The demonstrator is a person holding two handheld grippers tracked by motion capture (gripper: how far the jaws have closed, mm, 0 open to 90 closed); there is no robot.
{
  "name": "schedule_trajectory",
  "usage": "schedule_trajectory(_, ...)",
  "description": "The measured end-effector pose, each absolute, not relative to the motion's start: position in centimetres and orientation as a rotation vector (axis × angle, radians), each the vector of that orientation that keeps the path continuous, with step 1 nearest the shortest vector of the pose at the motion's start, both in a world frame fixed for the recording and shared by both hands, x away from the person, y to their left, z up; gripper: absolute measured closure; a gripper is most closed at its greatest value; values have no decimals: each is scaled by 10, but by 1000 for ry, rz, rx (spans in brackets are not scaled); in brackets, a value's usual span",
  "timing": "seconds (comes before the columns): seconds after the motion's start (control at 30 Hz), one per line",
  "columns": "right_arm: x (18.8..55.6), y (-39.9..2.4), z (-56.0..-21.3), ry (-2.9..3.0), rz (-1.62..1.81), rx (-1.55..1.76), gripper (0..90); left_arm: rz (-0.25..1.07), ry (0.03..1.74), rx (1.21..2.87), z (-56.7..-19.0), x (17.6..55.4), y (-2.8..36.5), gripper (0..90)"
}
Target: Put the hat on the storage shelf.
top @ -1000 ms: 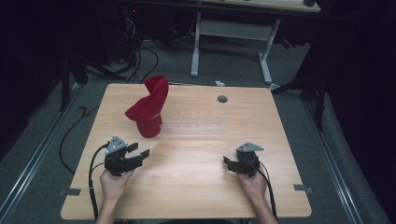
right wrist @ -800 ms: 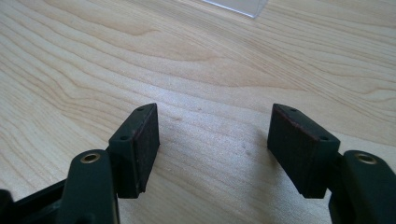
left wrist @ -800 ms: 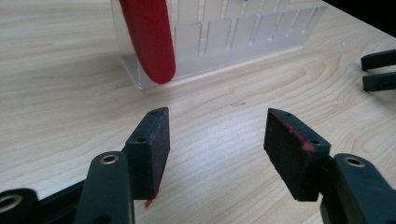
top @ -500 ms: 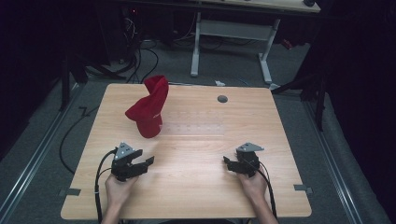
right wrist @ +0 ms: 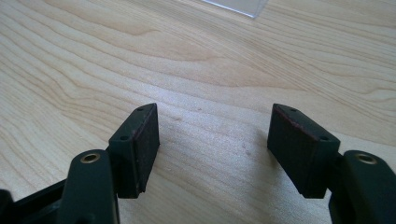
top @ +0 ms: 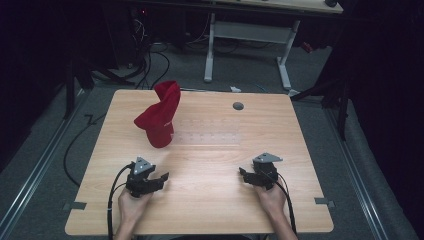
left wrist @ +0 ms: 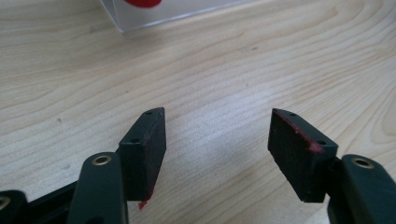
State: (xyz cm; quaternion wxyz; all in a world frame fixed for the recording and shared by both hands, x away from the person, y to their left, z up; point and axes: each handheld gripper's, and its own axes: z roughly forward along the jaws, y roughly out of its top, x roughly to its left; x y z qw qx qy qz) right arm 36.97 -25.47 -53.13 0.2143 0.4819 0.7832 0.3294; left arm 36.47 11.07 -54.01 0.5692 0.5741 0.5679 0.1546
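On the wooden table (top: 210, 200) there are 2 hand-held grippers, 1 red cloth and 1 clear plastic tray. The left gripper (top: 159, 178) rests low near the table's near edge on the person's left, held by 1 hand (top: 131, 206); in the left gripper view its 2 black jaws stand apart with bare wood between them, gripping nothing, and they have just been opening wider. Red smears mark the edges of both its pads (left wrist: 299, 158). The right gripper (top: 244, 174) sits near the same edge on the person's right, held by the other hand (top: 272, 197); in the right gripper view its 2 jaws are likewise spread, with nothing between them but table grain. The red cloth (top: 160, 117) stands upright and twisted at the tray's left end, farther up the table than the left gripper and well apart from both grippers. The clear tray (top: 207, 136) lies flat toward the middle of the table, its corner showing at the top of each gripper view. 1 small grey round disc (top: 238, 106) sits in the tabletop near the far edge. 1 cable (top: 111, 200) trails from the left gripper and 1 from the right.
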Motion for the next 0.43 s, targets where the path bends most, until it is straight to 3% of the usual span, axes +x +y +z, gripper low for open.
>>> schedule_trajectory(0.43, 370, -255, -531, 2172, 915, 1338, 343, 428, 1330, 1408, -546, 365, 103, 308)
